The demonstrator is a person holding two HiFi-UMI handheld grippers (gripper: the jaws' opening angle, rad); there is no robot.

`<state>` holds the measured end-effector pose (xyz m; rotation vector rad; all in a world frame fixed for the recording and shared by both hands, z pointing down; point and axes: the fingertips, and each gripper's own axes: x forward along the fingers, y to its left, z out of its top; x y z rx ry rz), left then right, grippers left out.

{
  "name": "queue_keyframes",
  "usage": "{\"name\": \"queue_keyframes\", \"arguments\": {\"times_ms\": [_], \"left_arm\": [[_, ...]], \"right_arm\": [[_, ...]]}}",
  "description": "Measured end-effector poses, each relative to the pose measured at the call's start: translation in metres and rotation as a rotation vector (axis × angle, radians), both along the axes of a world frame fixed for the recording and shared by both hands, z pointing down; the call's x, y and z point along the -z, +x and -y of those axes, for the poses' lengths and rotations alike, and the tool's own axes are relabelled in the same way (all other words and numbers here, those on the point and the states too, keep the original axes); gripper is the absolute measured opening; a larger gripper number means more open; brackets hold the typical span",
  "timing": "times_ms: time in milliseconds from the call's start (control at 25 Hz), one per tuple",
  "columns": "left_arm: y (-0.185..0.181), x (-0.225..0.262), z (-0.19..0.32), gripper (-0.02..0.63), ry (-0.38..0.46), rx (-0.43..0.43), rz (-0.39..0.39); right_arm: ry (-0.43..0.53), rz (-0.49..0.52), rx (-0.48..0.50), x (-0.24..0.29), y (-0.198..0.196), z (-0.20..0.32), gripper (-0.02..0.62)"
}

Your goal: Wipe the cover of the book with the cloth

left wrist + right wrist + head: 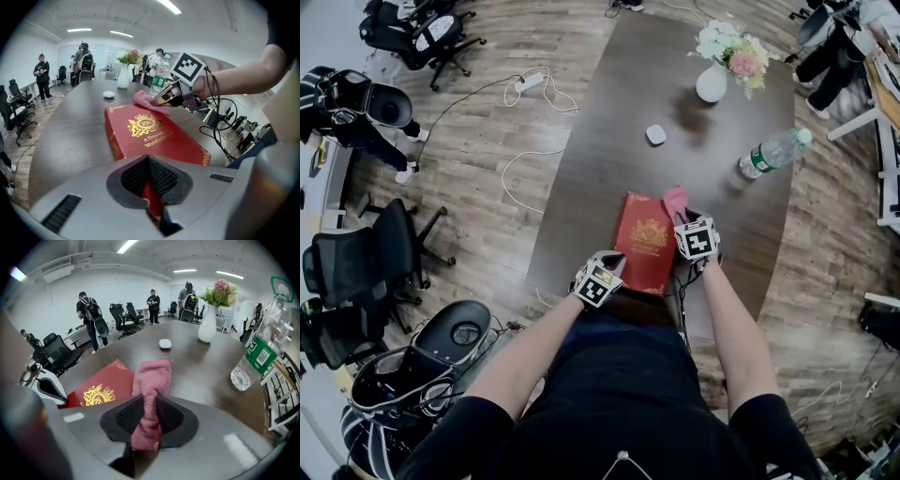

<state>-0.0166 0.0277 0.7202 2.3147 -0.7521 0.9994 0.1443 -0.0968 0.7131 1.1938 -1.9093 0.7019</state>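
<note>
From the head view, a long dark brown wooden desk (609, 122) runs up the middle of the frame. A red hard book with gold print (645, 242) lies flat near the bottom end of the desk. The left hand-held gripper (611, 265) is at the lower left corner of the book. The right hand-held gripper (684, 216) is at the upper right corner of the book, and a small pink cloth (675, 200) pokes out there. Higher up the desk stand a white vase with flowers (711, 82) and a small white round thing (655, 134). A clear plastic bottle with a green cap (773, 153) lies on its side at the right.

In the left gripper view, the left hand-held gripper (149, 187) has its jaws closed on the near edge of the book (150, 133). At the far end of the book, the right hand-held gripper (164, 99) presses the cloth (143, 99) on the cover.

In the right gripper view, the right hand-held gripper (144, 420) has its jaws squeezed on the cloth (152, 380). The cloth reaches forward, along the right edge of the book (101, 385). The bottle (262, 348) is at the right. People stand far back in the room.
</note>
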Motion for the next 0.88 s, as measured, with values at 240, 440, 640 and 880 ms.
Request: {"name": "queue_keyframes", "arguments": {"times_ms": [240,440,640,880], "left_arm": [[-0.002,0.003,-0.004,-0.005,-0.018,-0.005,0.021],[0.0,0.002,-0.005,-0.005,-0.018,-0.002,0.015],[-0.003,0.0,-0.005,-0.005,-0.025,0.003,0.022],[-0.003,-0.001,-0.004,-0.005,-0.007,0.007,0.004]], "right_arm": [[0.0,0.001,0.022,0.001,-0.009,-0.001,0.092],[0.0,0.014,0.047,0.001,-0.021,-0.001,0.094],[-0.004,0.023,0.085,0.001,-0.04,0.0,0.092],[-0.007,0.038,0.125,0.001,-0.065,0.0,0.094]]}}
